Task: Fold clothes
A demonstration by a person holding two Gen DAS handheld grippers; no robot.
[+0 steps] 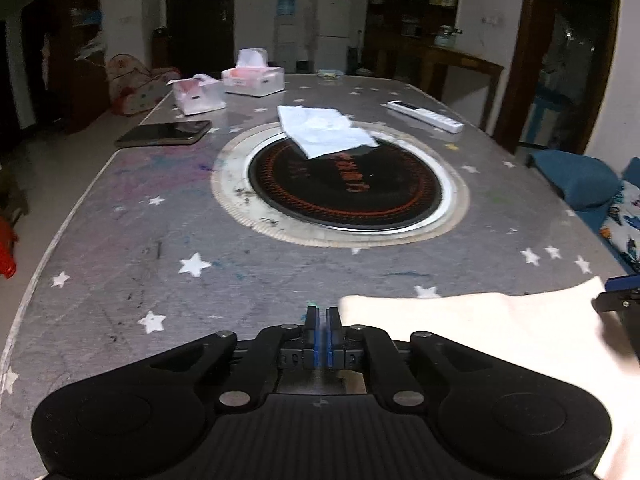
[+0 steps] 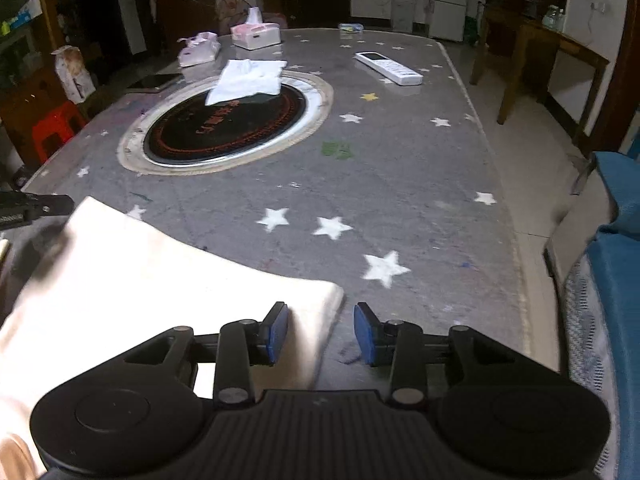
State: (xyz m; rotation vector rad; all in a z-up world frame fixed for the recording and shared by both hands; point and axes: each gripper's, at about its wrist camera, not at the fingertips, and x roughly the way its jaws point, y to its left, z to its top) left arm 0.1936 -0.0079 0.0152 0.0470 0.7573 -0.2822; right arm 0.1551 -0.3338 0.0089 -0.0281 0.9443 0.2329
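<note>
Star-printed grey table (image 2: 400,168), smooth cream cloth (image 2: 140,272)

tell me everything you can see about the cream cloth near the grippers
The cream cloth is a plain, pale, soft-looking fabric with no visible print, lying flat on the grey star-patterned table at its near edge. Its far edge looks like a smooth, rounded fold with a rounded corner. The open right gripper straddles that corner, one blue pad over the fabric, the other over bare table. The shut left gripper sits just beside the cloth's other end, holding nothing visible.
</note>
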